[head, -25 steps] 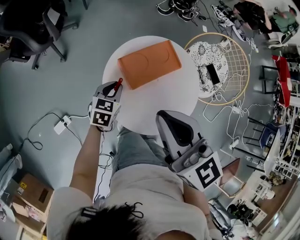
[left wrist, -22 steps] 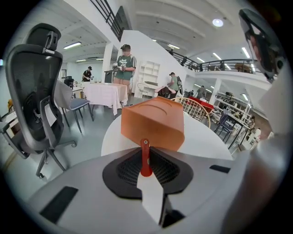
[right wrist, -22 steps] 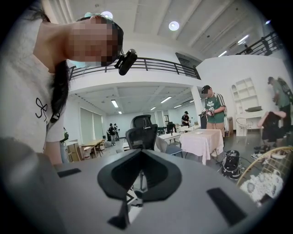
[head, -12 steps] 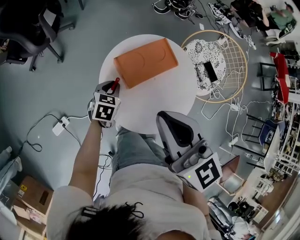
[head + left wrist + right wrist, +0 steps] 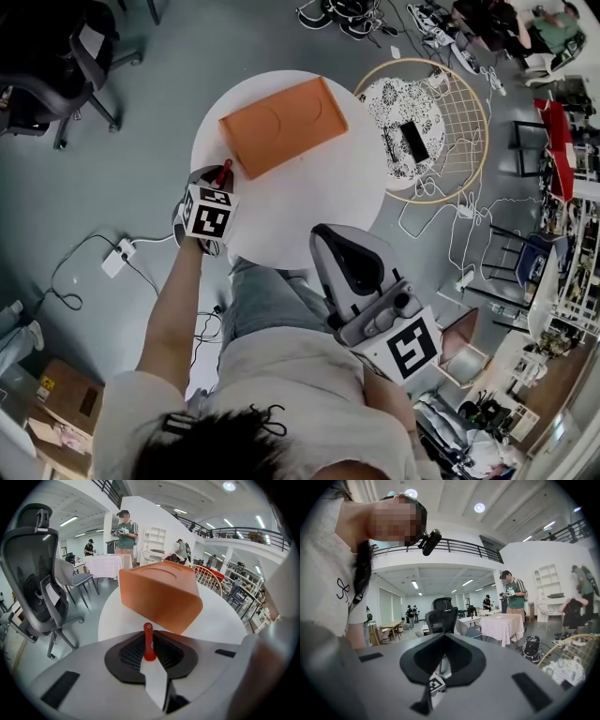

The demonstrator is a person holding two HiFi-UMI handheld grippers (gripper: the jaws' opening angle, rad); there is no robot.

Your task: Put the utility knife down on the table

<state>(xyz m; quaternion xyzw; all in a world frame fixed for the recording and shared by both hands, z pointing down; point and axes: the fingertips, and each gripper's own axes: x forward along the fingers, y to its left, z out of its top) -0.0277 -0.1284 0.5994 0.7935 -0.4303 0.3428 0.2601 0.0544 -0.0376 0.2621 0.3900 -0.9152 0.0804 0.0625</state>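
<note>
A red utility knife (image 5: 225, 171) sticks out of my left gripper (image 5: 222, 178), which is shut on it at the left rim of the round white table (image 5: 309, 197). In the left gripper view the red knife (image 5: 149, 641) stands pinched between the black pads of the left gripper (image 5: 149, 645), pointing at an orange box (image 5: 159, 595). That orange box (image 5: 281, 124) lies on the table's far half, just beyond the knife tip. My right gripper (image 5: 330, 242) is held back over my lap, near the table's front edge, shut and empty; its view has the right gripper (image 5: 442, 639) facing out into the room.
A round gold wire basket (image 5: 469, 103) with a patterned cloth and a black phone (image 5: 411, 139) stands right of the table. A black office chair (image 5: 56, 56) is at the far left, with cables and a power strip (image 5: 116, 257) on the floor.
My left gripper has edged slightly forward with the knife still in it. The right gripper has stayed put.
</note>
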